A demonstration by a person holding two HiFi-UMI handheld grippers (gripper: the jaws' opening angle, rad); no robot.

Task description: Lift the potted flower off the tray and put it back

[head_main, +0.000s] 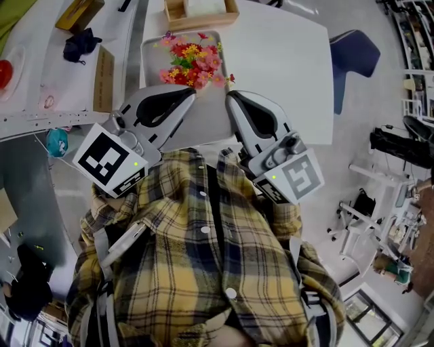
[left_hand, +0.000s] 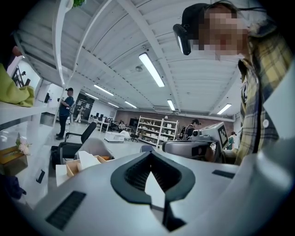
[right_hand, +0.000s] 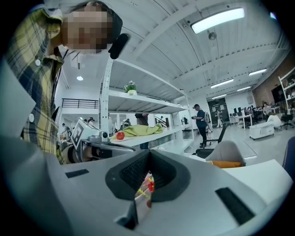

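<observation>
The potted flower (head_main: 193, 62), a bunch of red, pink and yellow blooms, stands on a grey tray (head_main: 150, 54) on the white table (head_main: 285, 61). Both grippers hover side by side just short of the tray's near edge, held close to the person's chest. My left gripper (head_main: 192, 93) is shut with nothing in it, its jaws meeting in the left gripper view (left_hand: 150, 154). The right gripper (head_main: 230, 96) is also shut and empty (right_hand: 148, 154). A sliver of the flower (right_hand: 148, 186) shows through the slit below its jaws.
A wooden box (head_main: 200, 10) sits behind the tray at the table's far edge. A blue chair (head_main: 356, 57) stands to the table's right. The neighbouring table on the left carries a cardboard box (head_main: 103, 78) and a dark cloth (head_main: 80, 44).
</observation>
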